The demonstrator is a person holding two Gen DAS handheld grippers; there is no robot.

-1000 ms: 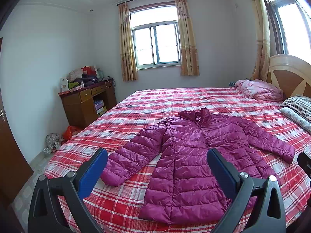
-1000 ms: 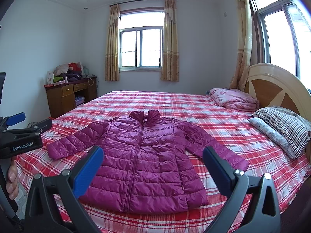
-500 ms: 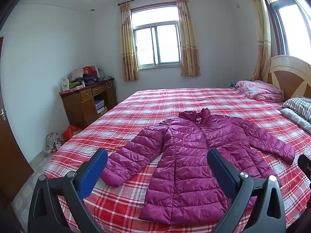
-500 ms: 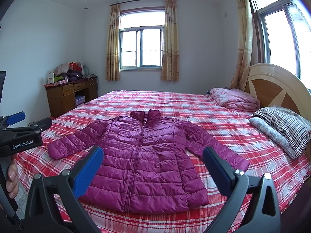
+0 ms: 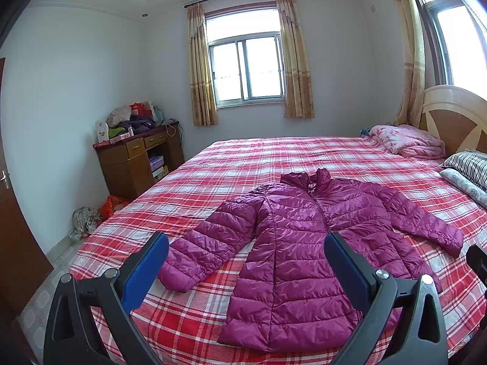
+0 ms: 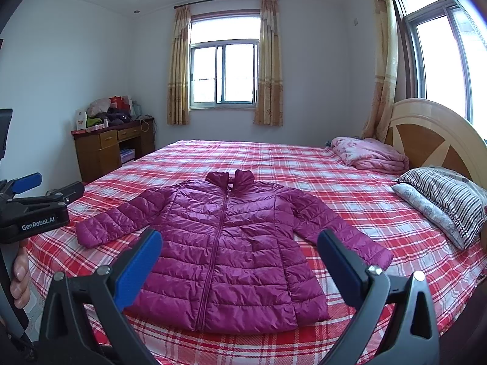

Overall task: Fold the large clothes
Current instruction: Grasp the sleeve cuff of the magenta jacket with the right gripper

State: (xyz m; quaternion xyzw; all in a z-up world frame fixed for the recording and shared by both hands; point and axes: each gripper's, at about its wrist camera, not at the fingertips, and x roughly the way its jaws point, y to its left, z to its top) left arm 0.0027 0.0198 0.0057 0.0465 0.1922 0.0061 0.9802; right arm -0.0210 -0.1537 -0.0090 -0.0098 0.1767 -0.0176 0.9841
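A purple quilted puffer jacket (image 5: 304,243) lies flat, zipped, front up, sleeves spread, on the red plaid bed (image 5: 258,164). It also shows in the right wrist view (image 6: 225,243). My left gripper (image 5: 246,243) is open and empty, held above the near edge of the bed, short of the jacket's hem and left sleeve. My right gripper (image 6: 239,243) is open and empty, also short of the hem. The left gripper's body (image 6: 33,213) shows at the left edge of the right wrist view.
A folded pink blanket (image 6: 371,155) and striped pillows (image 6: 447,194) lie near the wooden headboard (image 6: 432,133) on the right. A wooden desk (image 5: 137,158) piled with items stands at the left wall. Bags (image 5: 88,216) lie on the floor beside the bed.
Both views have shifted only slightly. The jacket has not moved and both grippers stay open.
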